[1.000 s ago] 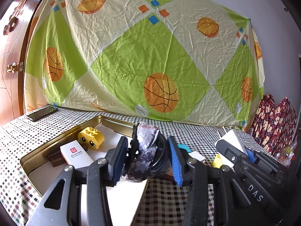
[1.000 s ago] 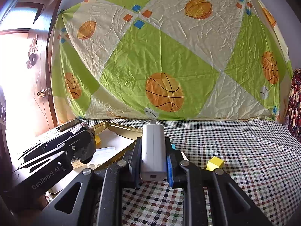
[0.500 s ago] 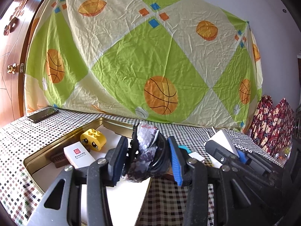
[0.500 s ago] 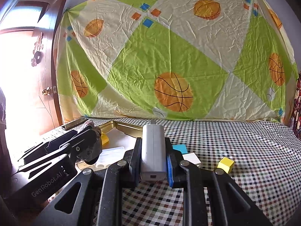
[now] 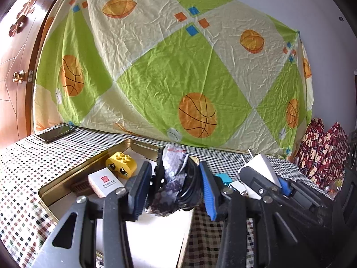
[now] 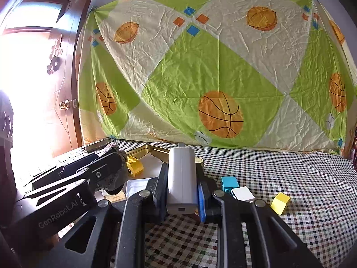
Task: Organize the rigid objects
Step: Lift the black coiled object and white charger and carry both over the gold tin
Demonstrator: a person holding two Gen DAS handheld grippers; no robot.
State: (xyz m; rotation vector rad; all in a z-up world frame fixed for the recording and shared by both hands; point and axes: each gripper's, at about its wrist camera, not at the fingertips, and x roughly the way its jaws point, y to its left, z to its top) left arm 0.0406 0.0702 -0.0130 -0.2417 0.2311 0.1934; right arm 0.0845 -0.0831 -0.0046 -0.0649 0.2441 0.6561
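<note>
Left gripper (image 5: 174, 187), angled slightly downward, being clenched on sequined black bundle (image 5: 173, 185) above gold tray (image 5: 67, 178). White power bank (image 6: 181, 178) being gripped upright by right gripper (image 6: 181, 192). Yellow cube (image 6: 280, 202) being shown only in right view.

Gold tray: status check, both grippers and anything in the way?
Left gripper shut on dark sequined bundle over gold tray. Right gripper shut on white power bank at tray's edge. Yellow toy brick, white box already inside; grippers close together.
</note>
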